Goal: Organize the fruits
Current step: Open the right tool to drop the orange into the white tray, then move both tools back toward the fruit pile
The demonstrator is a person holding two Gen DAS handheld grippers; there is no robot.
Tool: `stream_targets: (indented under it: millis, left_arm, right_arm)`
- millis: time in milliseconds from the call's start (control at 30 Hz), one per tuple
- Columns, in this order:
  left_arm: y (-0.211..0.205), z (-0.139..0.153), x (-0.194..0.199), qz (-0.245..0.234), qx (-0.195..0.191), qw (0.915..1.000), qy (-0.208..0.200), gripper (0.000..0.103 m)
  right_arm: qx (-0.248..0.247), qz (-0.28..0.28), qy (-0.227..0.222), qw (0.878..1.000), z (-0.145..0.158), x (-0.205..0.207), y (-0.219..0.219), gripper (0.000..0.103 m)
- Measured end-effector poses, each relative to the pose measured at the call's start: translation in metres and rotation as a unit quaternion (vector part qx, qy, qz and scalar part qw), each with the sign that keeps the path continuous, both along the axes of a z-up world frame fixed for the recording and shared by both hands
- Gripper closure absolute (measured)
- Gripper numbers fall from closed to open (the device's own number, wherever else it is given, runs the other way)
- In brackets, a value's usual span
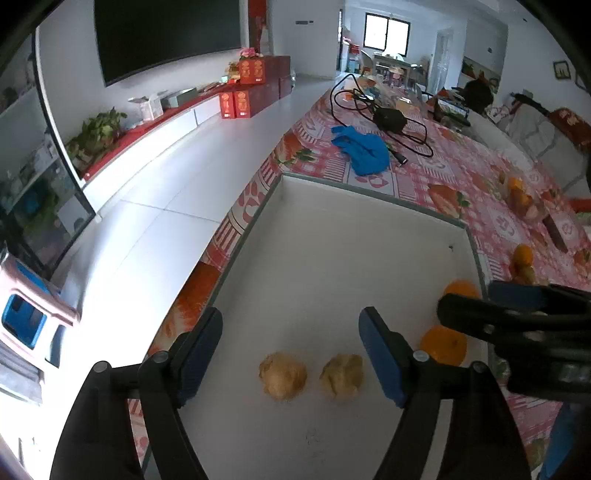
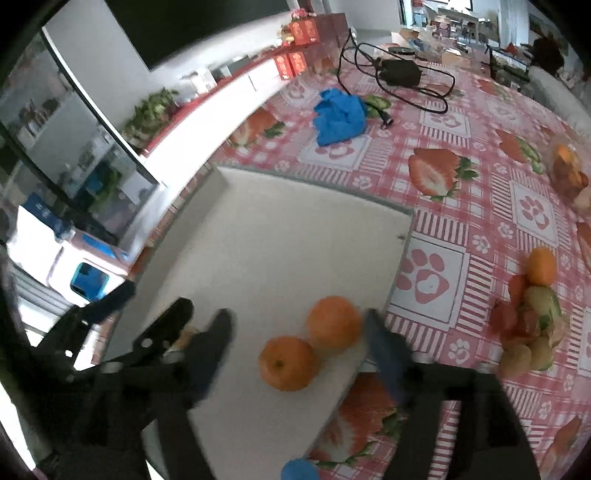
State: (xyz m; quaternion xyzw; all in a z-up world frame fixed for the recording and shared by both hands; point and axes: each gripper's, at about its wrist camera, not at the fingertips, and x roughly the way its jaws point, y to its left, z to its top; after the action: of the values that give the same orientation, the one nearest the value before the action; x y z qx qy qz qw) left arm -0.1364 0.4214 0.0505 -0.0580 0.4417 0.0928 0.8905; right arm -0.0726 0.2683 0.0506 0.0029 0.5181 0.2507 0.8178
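- Standing open over the tray, left tool [image 1: 291, 354]: blue-padded fingers [image 1: 380, 358] spread wide, nothing pressed between them; two pale, rough-skinned fruits [image 1: 282, 376] [image 1: 341, 374] lie side by side on the tray floor in the gap, touching neither pad.
- Right tool [image 2: 299, 347]: jaws wide apart, blurred in its own view; two oranges [image 2: 288, 363] [image 2: 334, 322] rest on the tray between the fingers, touching each other. The farther orange sits just beside the right-hand finger; whether it touches cannot be told.
- Tray [image 1: 332, 229]: shallow, white, rectangular, grey-rimmed, set at the near left corner of the surface. Holds the two pale fruits toward its left side and the two oranges by its right wall.
- Surface [image 2: 461, 177]: covered with a red-and-white checked cloth printed with strawberries and paw marks.
- Loose fruit pile [image 2: 532, 325]: right of the tray, on the cloth; an orange on top, greenish and reddish pieces below.
- Second fruit cluster [image 2: 567, 173]: farther back at the right edge, detail unclear.
- Blue cloth [image 2: 340, 114]: crumpled, beyond the tray.
- Black adapter with cable [image 2: 400, 72]: behind the blue cloth.
- Television [image 1: 166, 33]: dark screen on the wall at left.
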Motion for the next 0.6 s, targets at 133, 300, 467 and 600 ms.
stream_targets:
  millis: [133,300,467,600]
  left_arm:
    - [-0.004,0.006,-0.003,-0.003,0.006,1.0,0.0,0.023]
    - [-0.026,0.019,-0.004,-0.029,0.009,0.9995,-0.004,0.023]
    - [-0.066,0.031,0.0,-0.074,0.02,0.997,-0.008,0.023]
    - [-0.113,0.036,0.01,-0.119,0.033,0.9924,-0.006,0.023]
  right_arm:
    - [-0.003,-0.016,-0.03,0.999,0.014,-0.005,-0.015,0.004]
    - [-0.019,-0.057,-0.047,0.997,0.017,-0.009,-0.062,0.004]
    - [-0.043,-0.124,-0.039,0.991,0.005,-0.009,-0.13,0.001]
    - [-0.075,-0.181,-0.033,0.98,-0.008,-0.01,-0.188,0.001]
